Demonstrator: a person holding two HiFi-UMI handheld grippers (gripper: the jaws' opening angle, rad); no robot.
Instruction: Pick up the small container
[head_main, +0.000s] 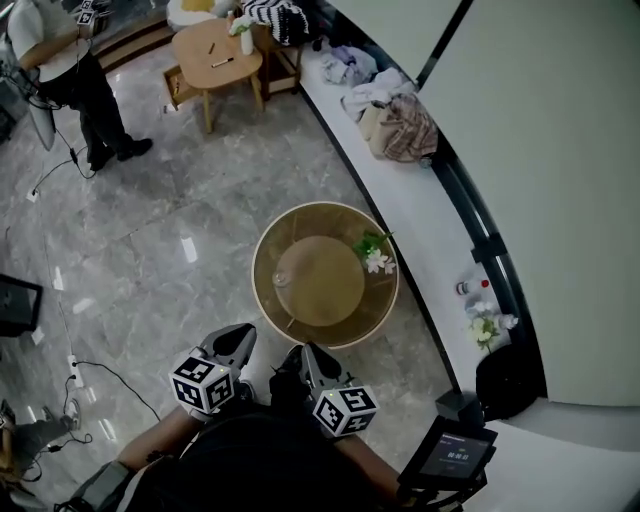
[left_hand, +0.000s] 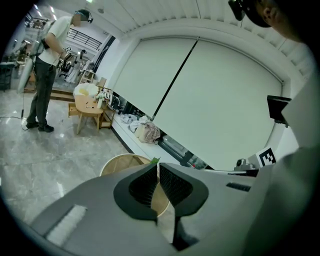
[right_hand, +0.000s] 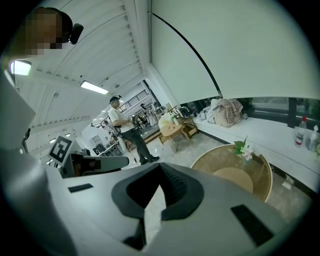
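Before the round table (head_main: 290, 235), left tongs (head_main: 244, 333) and right tongs (head_main: 301, 352) are both closed.

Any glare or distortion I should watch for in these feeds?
Head view: light glare spots on the polished floor, round table sharp. Left gripper view and right gripper view: heavy fisheye bending, black corners, the jaws crowd the foreground.

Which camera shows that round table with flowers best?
The head view: it looks down on the whole round table. The right gripper view shows most of the table, slanted; the left gripper view only an edge behind its jaws.
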